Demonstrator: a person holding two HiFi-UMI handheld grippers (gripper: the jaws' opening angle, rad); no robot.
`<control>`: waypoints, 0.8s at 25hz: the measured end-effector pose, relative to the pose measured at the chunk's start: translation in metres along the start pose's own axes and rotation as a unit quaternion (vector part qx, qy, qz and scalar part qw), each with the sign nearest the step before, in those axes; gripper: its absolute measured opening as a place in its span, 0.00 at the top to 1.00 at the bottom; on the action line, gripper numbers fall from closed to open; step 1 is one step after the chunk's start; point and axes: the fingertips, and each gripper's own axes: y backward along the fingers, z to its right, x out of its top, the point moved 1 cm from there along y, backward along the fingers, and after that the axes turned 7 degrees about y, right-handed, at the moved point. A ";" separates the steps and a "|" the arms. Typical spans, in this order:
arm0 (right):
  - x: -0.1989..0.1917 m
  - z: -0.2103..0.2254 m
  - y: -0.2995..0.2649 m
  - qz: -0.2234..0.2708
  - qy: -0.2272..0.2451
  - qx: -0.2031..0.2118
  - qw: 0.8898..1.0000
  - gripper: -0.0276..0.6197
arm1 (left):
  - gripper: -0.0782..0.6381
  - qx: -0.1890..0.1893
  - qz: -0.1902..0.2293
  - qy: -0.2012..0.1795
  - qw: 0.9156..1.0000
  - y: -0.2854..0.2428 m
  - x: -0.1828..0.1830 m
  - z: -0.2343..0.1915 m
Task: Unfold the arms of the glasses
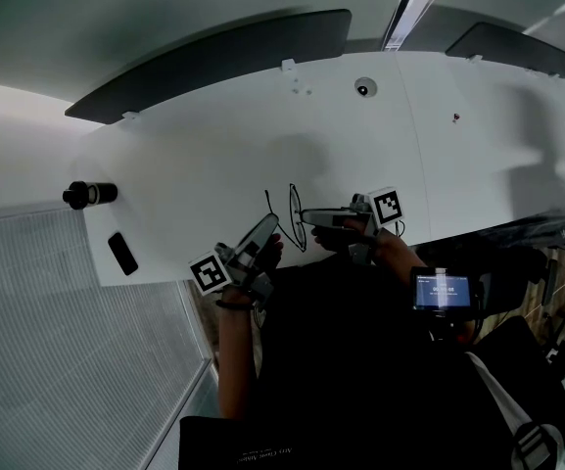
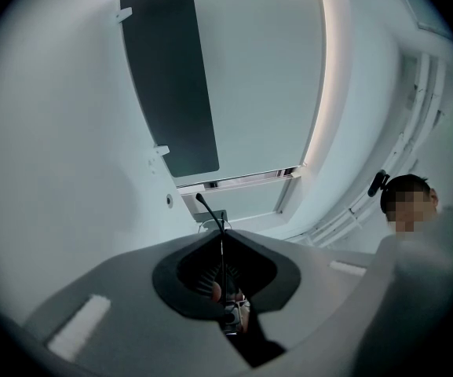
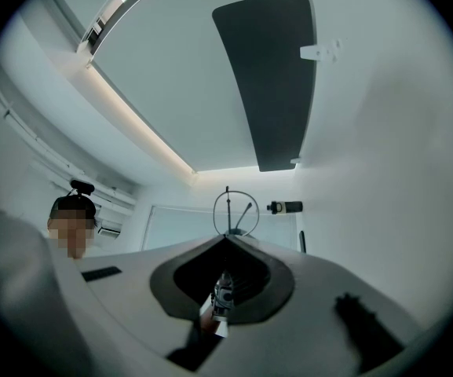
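1. Gripping one thin arm of the glasses, the left hand-held gripper is clenched.
2. Right hand-held gripper is clenched on the frame beside a lens.
3. Glasses hang between both, over the white bench's near edge.

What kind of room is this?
Probably an office or lab workroom: there is a large white table, a long dark grey divider panel standing along its far edge, and a long bright strip light overhead.
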 end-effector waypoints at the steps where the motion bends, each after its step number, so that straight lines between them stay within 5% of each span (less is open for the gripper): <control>1: 0.000 0.000 0.000 0.000 0.000 0.000 1.000 0.94 | 0.86 0.000 0.001 0.000 1.000 0.000 0.000 0.000; 20: 0.005 0.000 0.004 0.016 0.006 -0.001 1.000 0.94 | 0.86 -0.008 0.011 0.009 1.000 0.003 0.001 0.002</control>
